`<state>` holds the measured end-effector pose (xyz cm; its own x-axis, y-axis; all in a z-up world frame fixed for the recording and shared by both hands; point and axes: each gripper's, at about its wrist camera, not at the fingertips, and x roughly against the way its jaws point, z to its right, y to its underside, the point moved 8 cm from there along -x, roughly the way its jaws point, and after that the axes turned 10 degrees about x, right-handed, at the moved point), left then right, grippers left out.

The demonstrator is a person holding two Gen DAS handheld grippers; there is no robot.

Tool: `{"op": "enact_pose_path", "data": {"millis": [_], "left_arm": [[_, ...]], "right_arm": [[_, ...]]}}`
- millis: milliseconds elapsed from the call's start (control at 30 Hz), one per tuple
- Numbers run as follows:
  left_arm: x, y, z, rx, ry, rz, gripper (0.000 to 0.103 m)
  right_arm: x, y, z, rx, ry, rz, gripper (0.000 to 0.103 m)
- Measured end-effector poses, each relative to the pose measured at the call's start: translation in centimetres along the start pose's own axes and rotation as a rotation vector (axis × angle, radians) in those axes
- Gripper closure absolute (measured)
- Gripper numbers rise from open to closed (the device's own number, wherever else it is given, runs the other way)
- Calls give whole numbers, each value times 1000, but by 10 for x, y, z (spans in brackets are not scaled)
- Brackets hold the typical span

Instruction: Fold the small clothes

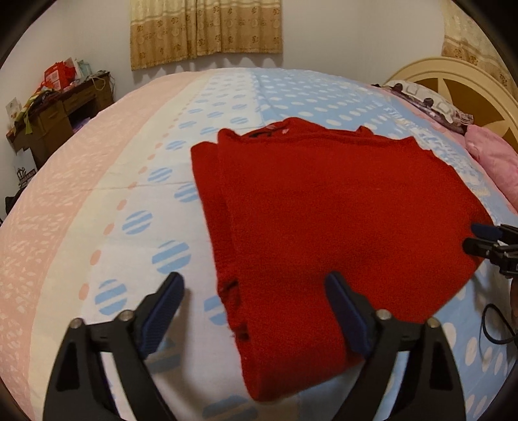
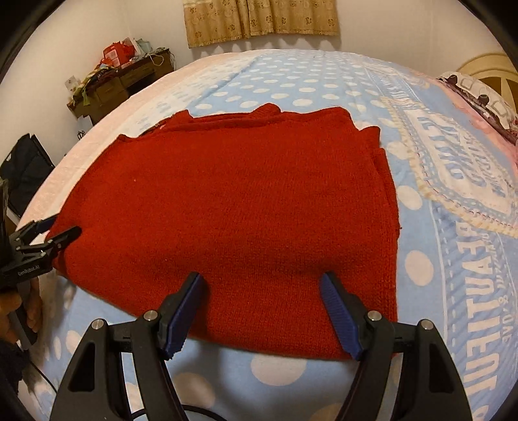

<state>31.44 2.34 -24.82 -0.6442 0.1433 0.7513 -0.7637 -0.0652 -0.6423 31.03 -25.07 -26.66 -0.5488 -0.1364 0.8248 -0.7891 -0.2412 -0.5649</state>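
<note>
A red knitted sweater (image 1: 323,207) lies folded flat on the bed; it also shows in the right wrist view (image 2: 233,207). My left gripper (image 1: 255,285) is open, its jaws wide apart over the sweater's near left corner, holding nothing. It also shows at the left edge of the right wrist view (image 2: 61,228), open beside the sweater's left edge. My right gripper (image 2: 260,285) is open over the sweater's near edge, holding nothing. It shows at the right edge of the left wrist view (image 1: 476,238), at the sweater's right corner.
The bed has a blue and pink dotted cover (image 1: 155,181). A pink pillow (image 1: 495,162) and a cream headboard (image 1: 459,84) are at the right. A cluttered wooden desk (image 1: 61,107) stands at the far left. A curtain (image 1: 204,29) hangs behind.
</note>
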Motion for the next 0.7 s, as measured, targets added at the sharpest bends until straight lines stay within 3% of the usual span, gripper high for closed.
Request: {"op": "enact_pose_path", "data": {"millis": [200, 333, 433, 600, 700], "left_arm": [[-3, 4, -7, 61, 28, -6, 1], [-3, 6, -6, 58, 22, 0, 0], [-3, 6, -7, 65, 30, 3, 0], [2, 7, -11, 83, 29, 3, 0], [8, 11, -15, 77, 30, 4, 0]], "right_arm": [[22, -4, 20, -121, 4, 92, 28], [9, 4, 41, -193, -33, 54, 28], [9, 3, 40, -178, -32, 54, 28], [7, 5, 29, -61, 52, 29, 28], [24, 5, 28, -79, 65, 77, 28]]}}
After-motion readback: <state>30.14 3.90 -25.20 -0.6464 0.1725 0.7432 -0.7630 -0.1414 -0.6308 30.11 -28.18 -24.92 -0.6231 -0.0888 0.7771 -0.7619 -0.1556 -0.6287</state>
